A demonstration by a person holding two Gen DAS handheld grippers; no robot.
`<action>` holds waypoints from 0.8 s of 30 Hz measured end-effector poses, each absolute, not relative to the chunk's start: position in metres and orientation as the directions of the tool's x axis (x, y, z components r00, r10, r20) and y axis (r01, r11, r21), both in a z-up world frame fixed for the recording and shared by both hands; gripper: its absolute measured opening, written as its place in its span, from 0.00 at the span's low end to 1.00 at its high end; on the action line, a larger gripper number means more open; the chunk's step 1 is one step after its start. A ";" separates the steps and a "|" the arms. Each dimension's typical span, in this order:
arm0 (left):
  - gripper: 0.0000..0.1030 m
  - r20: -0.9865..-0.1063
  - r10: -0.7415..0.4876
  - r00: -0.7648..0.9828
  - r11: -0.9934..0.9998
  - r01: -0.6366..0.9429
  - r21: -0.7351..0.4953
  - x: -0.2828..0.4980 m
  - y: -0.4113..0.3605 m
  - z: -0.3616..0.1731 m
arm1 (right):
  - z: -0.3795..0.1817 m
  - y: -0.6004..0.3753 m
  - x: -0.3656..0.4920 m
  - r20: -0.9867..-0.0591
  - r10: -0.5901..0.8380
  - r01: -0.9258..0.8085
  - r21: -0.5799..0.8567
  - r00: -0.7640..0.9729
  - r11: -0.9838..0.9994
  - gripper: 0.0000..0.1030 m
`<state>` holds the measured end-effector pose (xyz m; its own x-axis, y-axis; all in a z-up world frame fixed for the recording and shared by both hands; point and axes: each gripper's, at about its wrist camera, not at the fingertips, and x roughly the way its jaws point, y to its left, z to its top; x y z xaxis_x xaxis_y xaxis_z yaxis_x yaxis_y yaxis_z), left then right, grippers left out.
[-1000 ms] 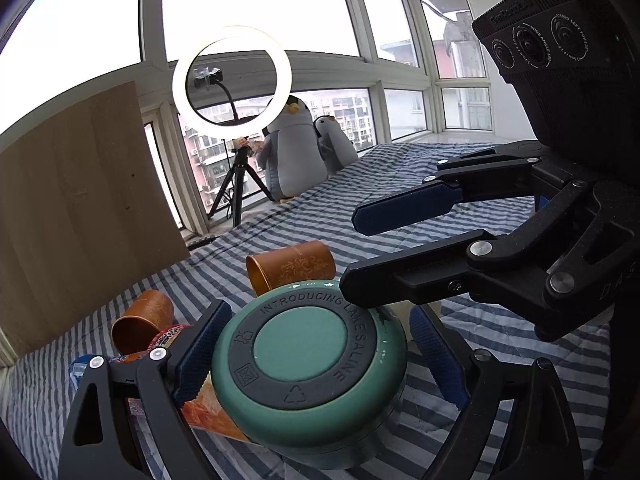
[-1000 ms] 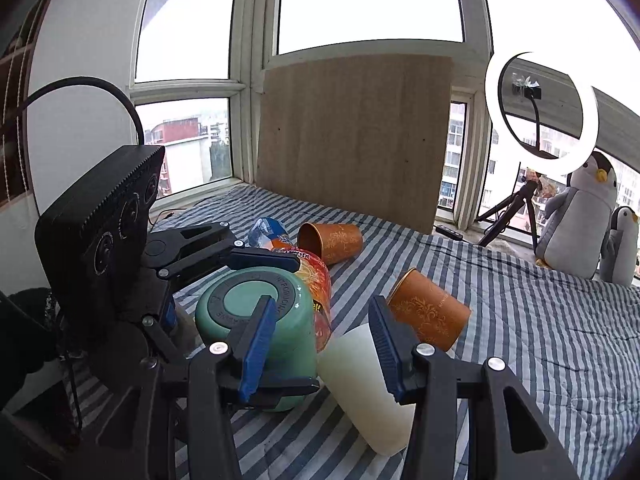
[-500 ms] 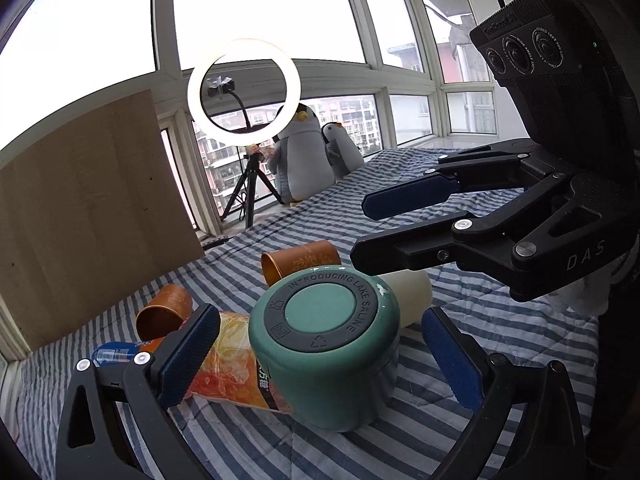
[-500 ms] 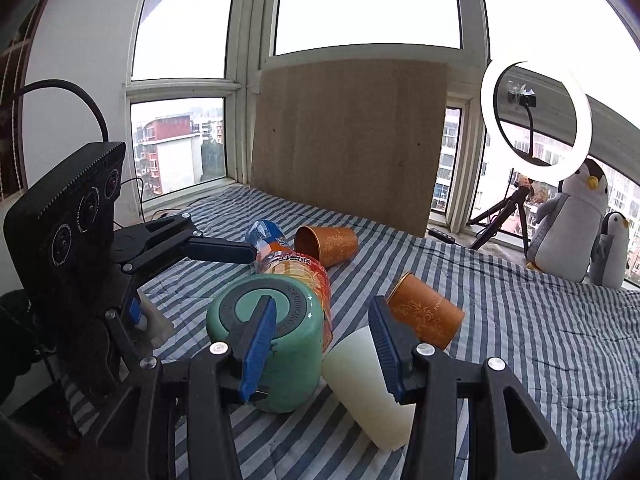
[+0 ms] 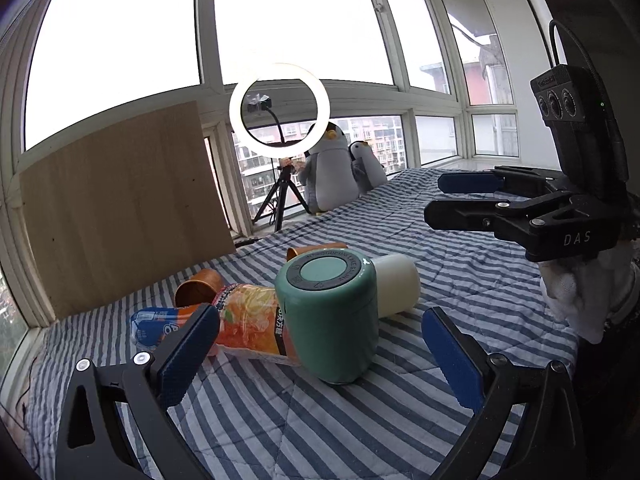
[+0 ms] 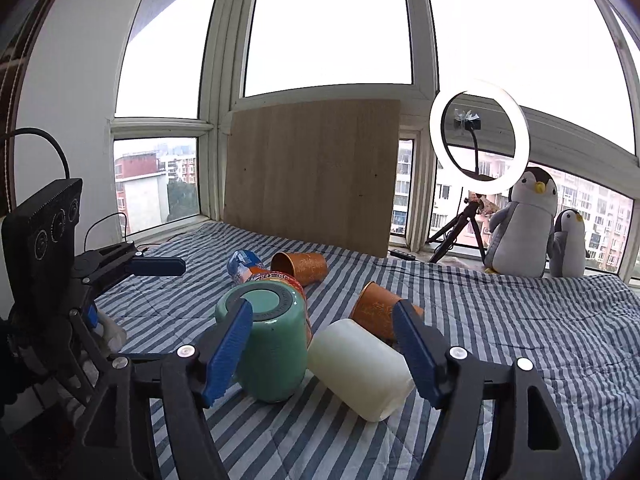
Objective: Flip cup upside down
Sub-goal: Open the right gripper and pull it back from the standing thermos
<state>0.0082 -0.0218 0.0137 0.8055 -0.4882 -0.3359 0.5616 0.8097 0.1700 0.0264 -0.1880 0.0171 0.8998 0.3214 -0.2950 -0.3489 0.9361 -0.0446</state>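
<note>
The right gripper [image 5: 442,198] bears "DAS" on its black body. Raised lettering rings the green cup's [image 5: 330,316] base, only partly legible.

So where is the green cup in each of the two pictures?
Left wrist view: the green cup stands upside down near the middle, just beyond the open left gripper.
Right wrist view: the green cup is lower left of the middle, behind the left-hand finger of the open right gripper.
Shared landmark: the white cup lying on its side right next to it.
</note>
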 end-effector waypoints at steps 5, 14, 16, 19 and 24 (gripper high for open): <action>0.99 -0.254 -0.411 0.876 0.885 0.450 0.119 -0.021 -0.013 0.013 | 0.009 -0.196 0.006 -0.240 0.239 -0.250 -0.016 0.941 0.968 0.77; 0.99 -0.147 -0.202 0.968 0.978 0.208 0.026 -0.024 0.012 0.013 | 0.004 -0.197 -0.005 -0.169 0.109 -0.114 -0.020 0.980 0.993 0.82; 0.99 -0.126 -0.162 0.979 0.986 0.166 0.020 -0.021 0.015 0.014 | 0.003 -0.196 -0.006 -0.159 0.094 -0.098 -0.018 0.983 0.995 0.82; 0.99 -0.102 -0.128 0.987 0.992 0.129 0.007 -0.018 0.019 0.014 | 0.003 -0.195 -0.005 -0.132 0.070 -0.073 -0.021 0.989 0.997 0.82; 0.99 -0.092 -0.116 0.989 0.993 0.117 0.007 -0.014 0.014 0.009 | 0.001 -0.192 0.001 -0.113 0.045 -0.048 -0.024 0.993 0.999 0.83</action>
